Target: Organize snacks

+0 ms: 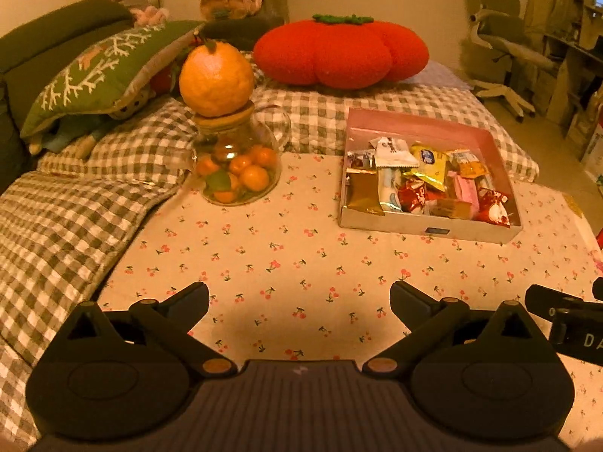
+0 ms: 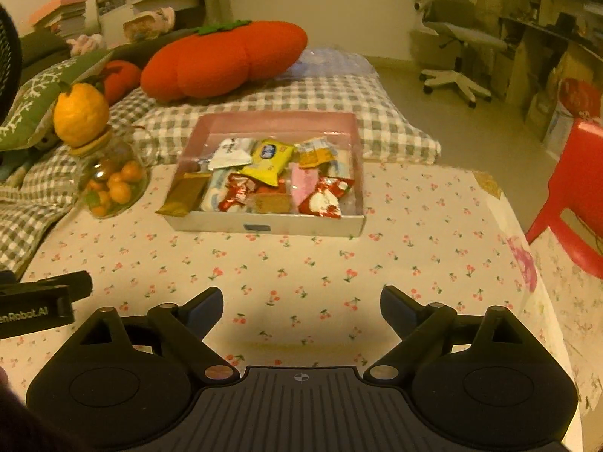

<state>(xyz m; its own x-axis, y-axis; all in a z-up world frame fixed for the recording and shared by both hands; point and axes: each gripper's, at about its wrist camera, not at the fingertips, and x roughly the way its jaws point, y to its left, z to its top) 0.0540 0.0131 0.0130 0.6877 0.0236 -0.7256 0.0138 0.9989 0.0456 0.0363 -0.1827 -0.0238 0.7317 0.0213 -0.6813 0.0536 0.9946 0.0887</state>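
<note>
A shallow pink-lined box (image 1: 422,122) (image 2: 277,120) stands on the cherry-print tablecloth (image 1: 271,256) (image 2: 301,263), filled with several wrapped snacks: a yellow packet (image 1: 429,164) (image 2: 269,160), a gold bar (image 1: 363,190) (image 2: 186,192), red-and-white packets (image 1: 493,207) (image 2: 326,197), a pink packet (image 2: 303,184). My left gripper (image 1: 299,295) is open and empty, low over the cloth, well short of the box. My right gripper (image 2: 301,303) is open and empty, also in front of the box. Each gripper's body shows at the other view's edge.
A glass jar of small oranges (image 1: 237,165) (image 2: 113,184) with a big orange (image 1: 216,77) (image 2: 81,113) on its lid stands left of the box. Behind lie a checked blanket (image 1: 68,203), a red persimmon cushion (image 1: 339,52) (image 2: 226,60) and a green pillow (image 1: 98,71). A red stool (image 2: 576,196) stands right.
</note>
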